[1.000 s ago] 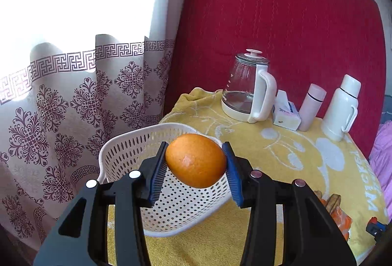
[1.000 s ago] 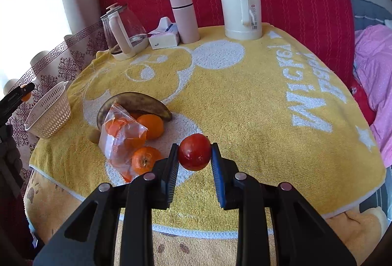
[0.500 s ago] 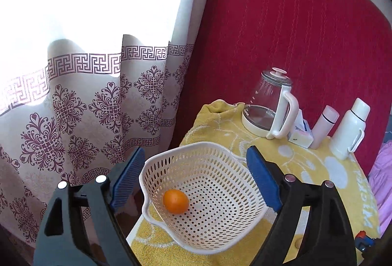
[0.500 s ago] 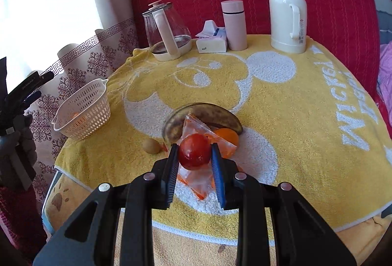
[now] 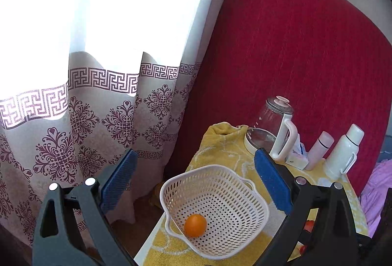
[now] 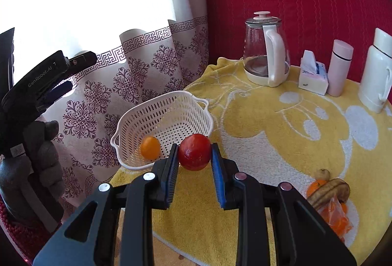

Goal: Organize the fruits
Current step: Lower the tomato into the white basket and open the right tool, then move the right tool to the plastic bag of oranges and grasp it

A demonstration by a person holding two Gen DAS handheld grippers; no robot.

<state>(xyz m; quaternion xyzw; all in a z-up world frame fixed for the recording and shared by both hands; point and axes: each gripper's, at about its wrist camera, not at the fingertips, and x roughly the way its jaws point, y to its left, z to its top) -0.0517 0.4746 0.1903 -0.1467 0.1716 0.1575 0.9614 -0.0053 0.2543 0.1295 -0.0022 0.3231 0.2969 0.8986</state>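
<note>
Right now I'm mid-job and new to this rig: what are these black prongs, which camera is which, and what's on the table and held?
There is no robot arm: a person holds a two-finger clamp tool in each hand, and a fisheye camera on each tool looks out along its jaws.

Left wrist view: the left gripper has its jaws spread wide and empty, above the white basket, where one orange lies.

Right wrist view: the right gripper is clamped on a red fruit near the basket. The left tool shows at the left edge.

On the yellow cloth stand a glass kettle, tissue box, pink flask and white thermos. More fruit waits at right.
</note>
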